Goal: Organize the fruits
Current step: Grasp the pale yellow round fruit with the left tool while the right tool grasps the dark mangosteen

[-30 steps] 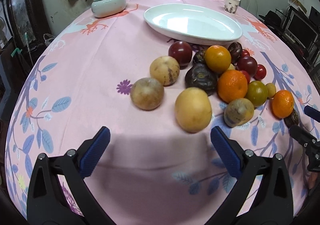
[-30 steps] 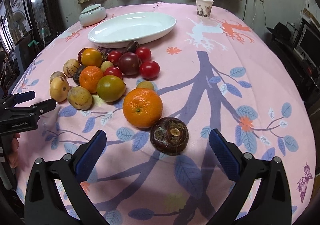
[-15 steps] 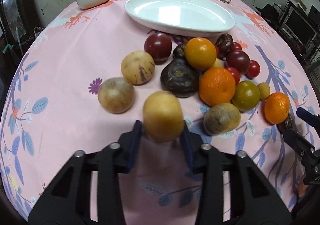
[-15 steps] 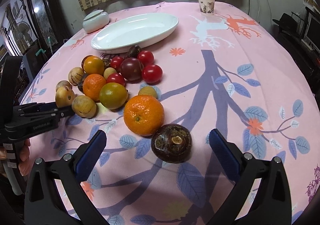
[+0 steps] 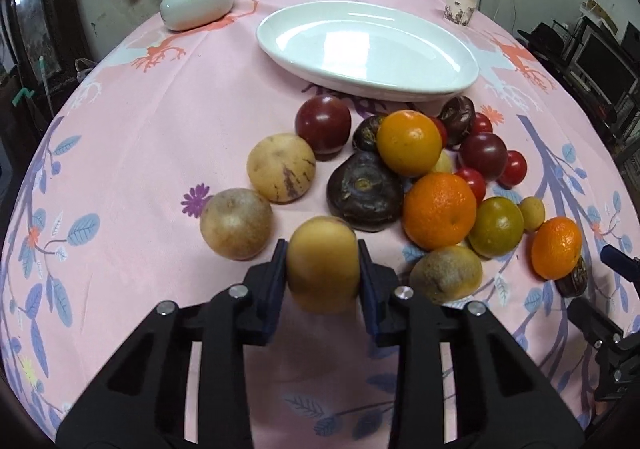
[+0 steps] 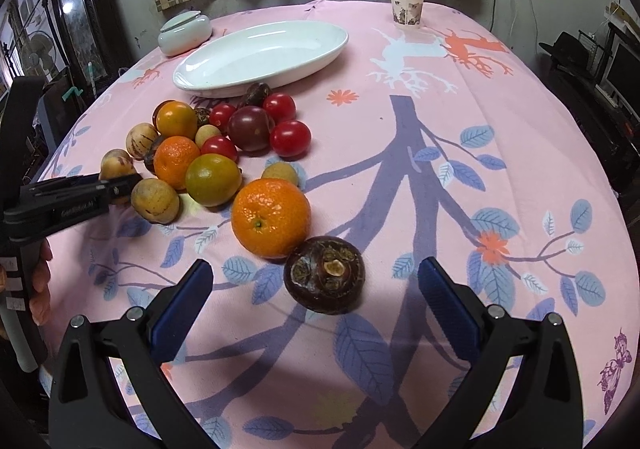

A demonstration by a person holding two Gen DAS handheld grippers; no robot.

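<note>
Now, from the left wrist, your left gripper (image 5: 322, 269) has just been closing and clamps the yellow fruit (image 5: 322, 263) at the near edge of the pile, probably for the white dish (image 5: 367, 51) behind. From the right wrist, your right gripper (image 6: 316, 303) gapes empty near the dark fruit (image 6: 325, 275), seemingly waiting.
</note>
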